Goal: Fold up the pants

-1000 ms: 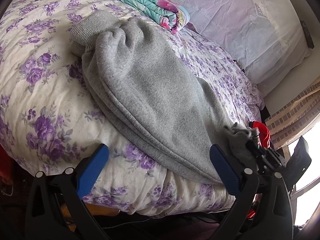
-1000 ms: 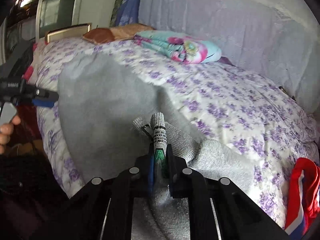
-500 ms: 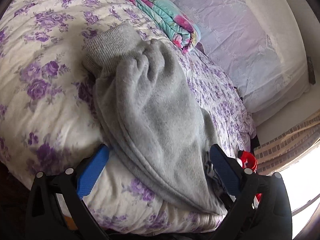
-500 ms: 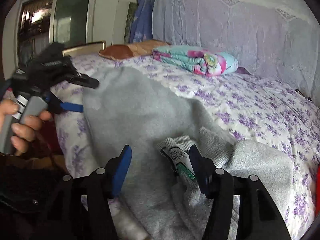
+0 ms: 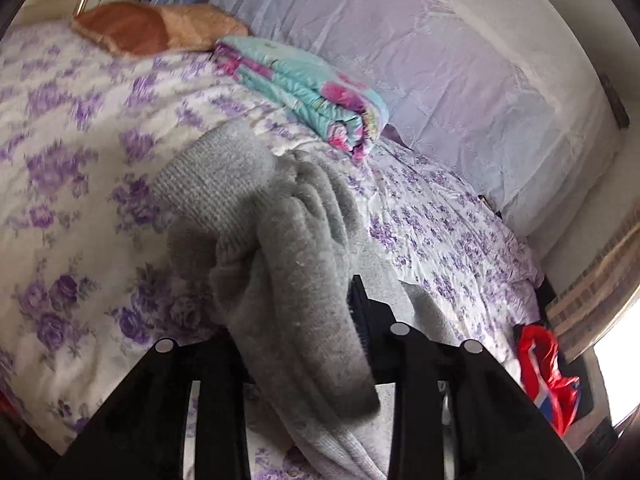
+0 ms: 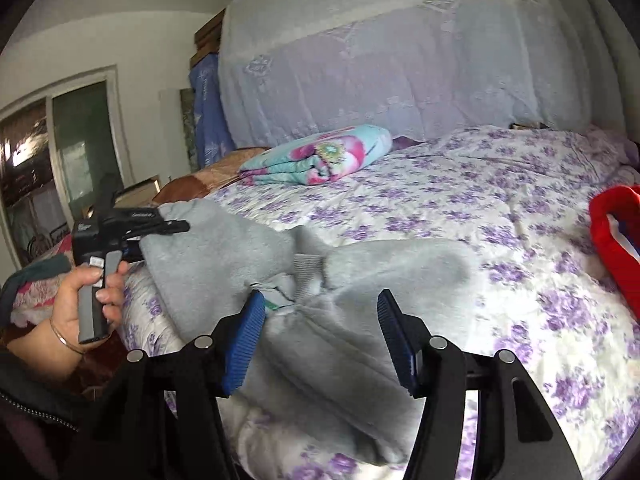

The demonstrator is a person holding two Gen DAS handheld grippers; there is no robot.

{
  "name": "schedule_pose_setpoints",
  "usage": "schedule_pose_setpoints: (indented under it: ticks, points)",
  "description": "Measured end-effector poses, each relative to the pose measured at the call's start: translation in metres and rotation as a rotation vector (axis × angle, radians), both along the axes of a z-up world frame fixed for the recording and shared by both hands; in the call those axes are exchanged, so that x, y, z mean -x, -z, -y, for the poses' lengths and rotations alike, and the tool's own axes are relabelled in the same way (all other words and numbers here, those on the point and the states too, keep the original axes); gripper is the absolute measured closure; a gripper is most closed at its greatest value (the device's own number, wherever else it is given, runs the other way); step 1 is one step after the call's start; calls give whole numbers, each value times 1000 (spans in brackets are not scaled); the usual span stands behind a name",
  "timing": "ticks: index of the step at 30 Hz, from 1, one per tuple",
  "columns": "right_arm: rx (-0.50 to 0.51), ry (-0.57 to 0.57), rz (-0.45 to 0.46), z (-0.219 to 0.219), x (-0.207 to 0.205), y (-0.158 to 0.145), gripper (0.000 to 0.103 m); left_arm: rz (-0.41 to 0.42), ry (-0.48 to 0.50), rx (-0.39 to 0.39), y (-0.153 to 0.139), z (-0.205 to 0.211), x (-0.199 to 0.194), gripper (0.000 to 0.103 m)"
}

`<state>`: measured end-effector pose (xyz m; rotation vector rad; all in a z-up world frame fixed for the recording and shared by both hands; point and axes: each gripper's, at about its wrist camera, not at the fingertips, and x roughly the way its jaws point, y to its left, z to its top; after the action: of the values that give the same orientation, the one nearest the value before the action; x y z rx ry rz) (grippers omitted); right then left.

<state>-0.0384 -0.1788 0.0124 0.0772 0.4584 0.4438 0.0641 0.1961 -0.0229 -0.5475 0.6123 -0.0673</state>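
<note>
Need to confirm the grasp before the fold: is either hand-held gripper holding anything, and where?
The left hand-held gripper is shut on the gray pants, along the leg near the ribbed cuff. The right hand-held gripper is open, holding nothing.

Right claw (image 6: 320, 320) spread wide over grey pants (image 6: 340, 344) on floral bed (image 6: 460, 200); left claw (image 6: 160, 228) grips the pants' far-left edge.

pants (image 5: 288, 280): plain grey, ribbed grey cuff | bedspread (image 5: 80, 128): white, purple floral print | folded blanket (image 5: 308, 88): turquoise, pink flowers | pillow (image 5: 152, 30): orange-brown | cloth (image 6: 612, 240): red | right fingers (image 6: 244, 336): blue pads, black arms
</note>
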Motion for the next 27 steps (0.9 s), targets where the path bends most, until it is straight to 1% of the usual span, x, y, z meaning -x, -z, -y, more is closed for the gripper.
schedule_pose_setpoints:
  ticks: [2, 3, 5, 6, 7, 8, 9, 10, 11, 12, 13, 14, 15, 16, 17, 19, 20, 21, 23, 24, 25, 26, 27]
  points:
    - [-19, 60, 11, 22, 2, -2, 44, 65, 76, -100, -25, 29, 11, 76]
    - [-24, 92, 20, 33, 2, -4, 44, 106, 129, -147, -40, 47, 18, 79]
    - [-52, 169, 42, 61, 2, -11, 44, 178, 260, -291, -73, 102, 35, 78]
    - [-67, 204, 45, 74, 1, -13, 42, 201, 329, -378, -85, 135, 43, 77]
    - [-77, 239, 41, 86, -2, -16, 42, 219, 391, -437, -92, 164, 50, 76]
    - [-90, 274, 37, 98, -3, -17, 41, 223, 468, -475, -94, 195, 58, 70]
    - [-105, 305, 31, 110, -3, -17, 37, 209, 541, -496, -90, 221, 62, 52]
    - [-115, 328, 13, 119, -5, -14, 32, 187, 633, -514, -81, 251, 65, 41]
    - [-119, 345, -15, 125, -8, -9, 32, 168, 704, -540, -68, 277, 69, 16]
    - [-131, 355, -41, 132, -10, -4, 31, 150, 762, -584, -52, 301, 73, 7]
    - [-159, 341, -71, 135, -11, 3, 30, 121, 828, -632, -33, 321, 74, 7]
    - [-193, 317, -112, 138, -13, 10, 30, 77, 865, -659, -17, 333, 73, 7]
    - [-226, 291, -143, 141, -12, 15, 30, 53, 854, -673, -8, 336, 73, 7]
    - [-263, 254, -164, 143, -11, 18, 28, 49, 845, -653, -8, 332, 71, 7]
    - [-290, 218, -180, 143, -10, 19, 26, 38, 849, -607, -12, 325, 69, 7]
    - [-318, 171, -195, 143, -11, 17, 24, 15, 854, -484, -28, 303, 69, 7]
    - [-330, 155, -199, 143, -14, 14, 23, 15, 866, -426, -37, 292, 69, 7]
    - [-350, 138, -199, 142, -18, 11, 23, 36, 874, -388, -48, 285, 73, 6]
    - [-370, 108, -199, 136, -28, 0, 23, 99, 854, -369, -67, 270, 80, 5]
    - [-358, 96, -193, 128, -34, -6, 23, 111, 842, -363, -72, 269, 81, 5]
    - [-328, 85, -192, 119, -42, -12, 18, 104, 813, -356, -73, 265, 77, 5]
    - [-278, 88, -221, 107, -52, -13, 16, 81, 776, -344, -69, 260, 68, 5]
    - [-260, 96, -271, 98, -60, -11, 15, 45, 746, -321, -63, 256, 56, 5]
